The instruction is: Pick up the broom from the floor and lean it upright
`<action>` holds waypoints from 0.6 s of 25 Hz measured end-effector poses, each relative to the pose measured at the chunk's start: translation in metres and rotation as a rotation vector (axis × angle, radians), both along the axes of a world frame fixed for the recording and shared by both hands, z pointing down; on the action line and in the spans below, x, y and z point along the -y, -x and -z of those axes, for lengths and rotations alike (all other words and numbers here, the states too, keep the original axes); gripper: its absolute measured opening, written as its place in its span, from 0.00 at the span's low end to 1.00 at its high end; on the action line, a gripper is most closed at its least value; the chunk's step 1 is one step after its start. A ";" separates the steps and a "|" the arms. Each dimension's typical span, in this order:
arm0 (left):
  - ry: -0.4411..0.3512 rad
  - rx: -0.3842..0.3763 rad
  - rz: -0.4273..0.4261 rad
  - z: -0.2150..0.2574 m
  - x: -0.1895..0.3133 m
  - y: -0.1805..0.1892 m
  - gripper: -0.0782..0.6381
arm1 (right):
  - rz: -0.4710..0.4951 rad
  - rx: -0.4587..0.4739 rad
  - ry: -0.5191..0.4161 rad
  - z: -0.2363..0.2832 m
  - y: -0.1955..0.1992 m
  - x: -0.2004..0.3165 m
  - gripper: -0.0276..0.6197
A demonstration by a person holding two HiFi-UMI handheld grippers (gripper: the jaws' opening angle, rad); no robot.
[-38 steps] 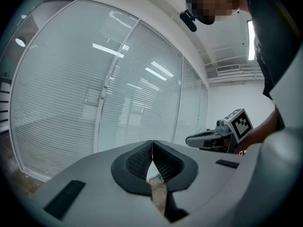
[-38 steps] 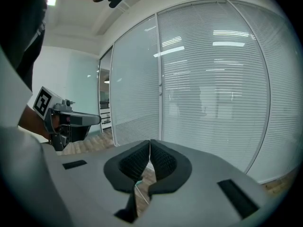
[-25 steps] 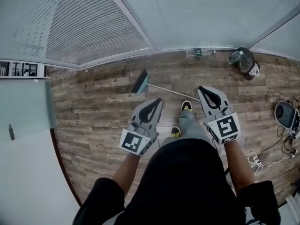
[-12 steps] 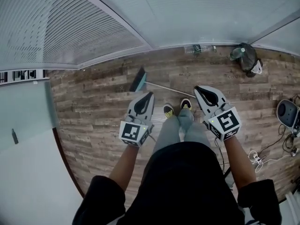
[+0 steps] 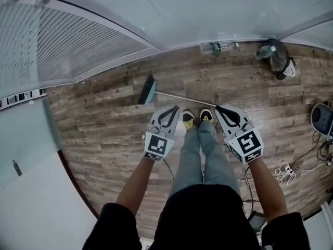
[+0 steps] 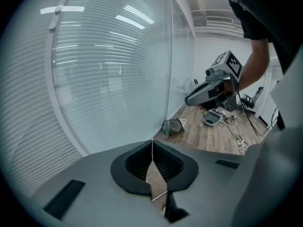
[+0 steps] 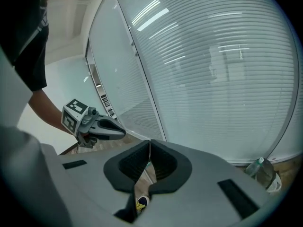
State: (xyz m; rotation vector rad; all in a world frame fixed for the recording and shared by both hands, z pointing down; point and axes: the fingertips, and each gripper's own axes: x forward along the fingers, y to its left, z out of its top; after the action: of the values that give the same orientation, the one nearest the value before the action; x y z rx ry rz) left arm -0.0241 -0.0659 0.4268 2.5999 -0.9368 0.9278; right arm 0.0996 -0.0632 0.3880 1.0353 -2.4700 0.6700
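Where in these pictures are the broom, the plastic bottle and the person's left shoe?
broom (image 5: pixel 148 90): head view, on its teal head.
plastic bottle (image 5: pixel 264 51): head view, on its body.
left shoe (image 5: pixel 188 120): head view, on its yellow toe.

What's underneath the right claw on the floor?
The broom handle runs across the wood floor to the shut right claw; its far end is covered, so unseen.

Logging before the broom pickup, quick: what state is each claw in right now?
Left claw: closed, holding nothing.
Right claw: closed, holding nothing.
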 end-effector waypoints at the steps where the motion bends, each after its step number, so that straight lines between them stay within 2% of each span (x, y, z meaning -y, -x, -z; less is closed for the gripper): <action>1: 0.012 0.019 -0.032 -0.019 0.001 -0.003 0.14 | 0.000 -0.012 0.015 -0.017 0.001 0.000 0.07; 6: 0.070 0.072 -0.116 -0.117 0.005 -0.015 0.14 | -0.028 -0.050 0.115 -0.117 0.005 -0.001 0.07; 10: 0.088 0.145 -0.239 -0.199 0.000 -0.024 0.14 | -0.068 -0.099 0.207 -0.202 0.002 -0.017 0.07; 15: 0.120 0.207 -0.305 -0.316 -0.009 -0.026 0.15 | -0.214 -0.123 0.338 -0.327 -0.015 -0.044 0.07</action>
State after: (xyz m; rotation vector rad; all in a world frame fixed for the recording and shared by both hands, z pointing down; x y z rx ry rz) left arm 0.0022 -0.0573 0.7428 2.6232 -0.5134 1.3068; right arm 0.1149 -0.0191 0.7147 1.1729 -2.0660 1.0158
